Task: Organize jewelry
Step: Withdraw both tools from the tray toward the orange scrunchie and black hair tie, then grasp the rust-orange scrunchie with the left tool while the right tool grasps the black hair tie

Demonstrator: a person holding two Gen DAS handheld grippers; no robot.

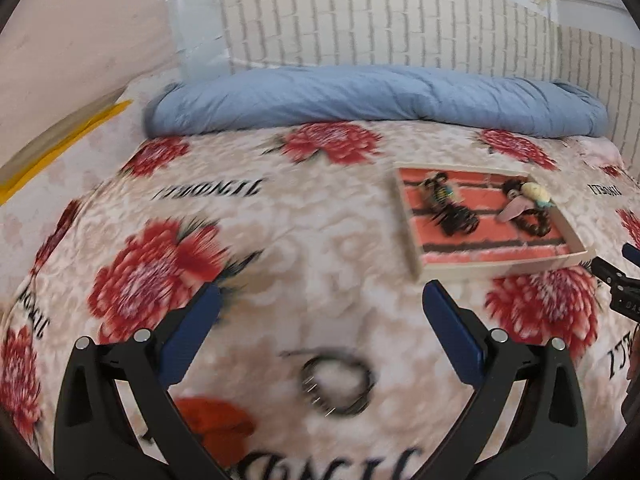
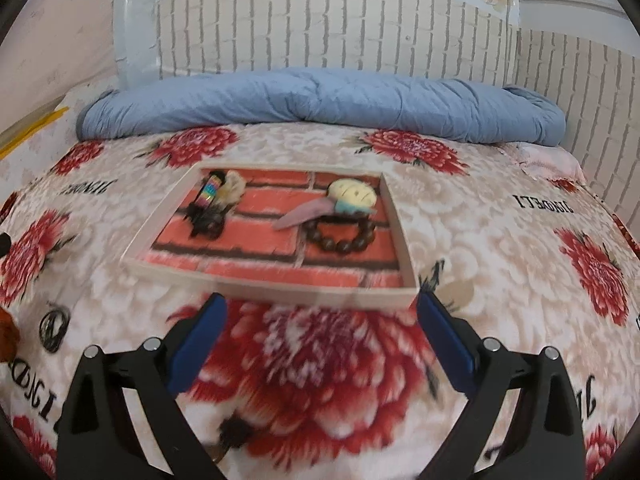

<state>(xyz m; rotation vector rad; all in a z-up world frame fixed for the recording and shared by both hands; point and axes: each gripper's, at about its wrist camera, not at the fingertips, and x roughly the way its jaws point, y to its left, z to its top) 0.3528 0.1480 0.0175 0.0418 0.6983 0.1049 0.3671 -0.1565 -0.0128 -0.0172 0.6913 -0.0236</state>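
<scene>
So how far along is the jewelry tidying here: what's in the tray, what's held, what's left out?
Done: the tray already holds a bead bracelet, a round yellow piece and a dark cluster on its left side. In hand: nothing; both the left gripper and the right gripper are open and empty. Left: a dark ring-shaped piece lies on the floral blanket between the left gripper's fingers, probably next.

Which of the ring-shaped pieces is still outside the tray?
The dark metal ring, lying on the floral blanket between the open left gripper's fingers. The brown beaded bracelet already lies inside the tray.
</scene>
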